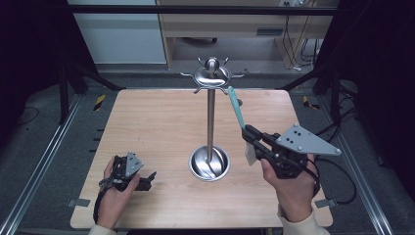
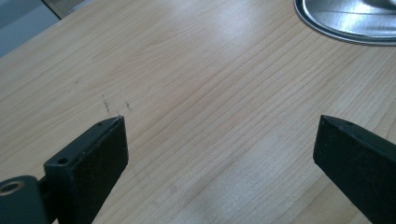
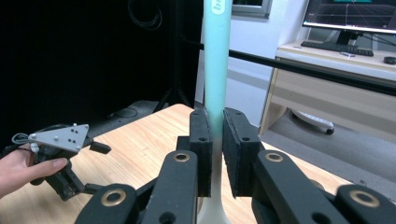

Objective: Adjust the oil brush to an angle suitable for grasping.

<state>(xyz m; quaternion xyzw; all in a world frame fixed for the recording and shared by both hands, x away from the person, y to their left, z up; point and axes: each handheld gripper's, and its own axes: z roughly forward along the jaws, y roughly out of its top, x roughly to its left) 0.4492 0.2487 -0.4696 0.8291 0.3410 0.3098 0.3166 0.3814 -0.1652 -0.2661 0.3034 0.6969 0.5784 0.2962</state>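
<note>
A metal stand point(image 1: 211, 117) rises from a round dish base point(image 1: 209, 164) at the table's middle, with a ring of hooks point(image 1: 211, 74) at its top. My right gripper point(image 1: 248, 131) is shut on a utensil with a teal handle point(image 1: 236, 108); the handle points up toward the hooks, and its white end point(image 1: 250, 154) hangs below the jaws. In the right gripper view the handle point(image 3: 217, 56) stands upright, clamped in my gripper point(image 3: 217, 116). My left gripper point(image 1: 149, 178) lies low at the front left, open and holding nothing point(image 2: 219, 135), with the base's rim point(image 2: 345, 18) ahead of it.
The wooden table point(image 1: 156, 127) sits within a black frame, whose bar point(image 1: 195, 10) crosses the back. Behind it stand a wooden desk point(image 1: 230, 24) and cables point(image 1: 298, 44). A monitor point(image 3: 350, 14) shows in the right gripper view, and the other hand's gripper point(image 3: 60, 140) is at that view's left.
</note>
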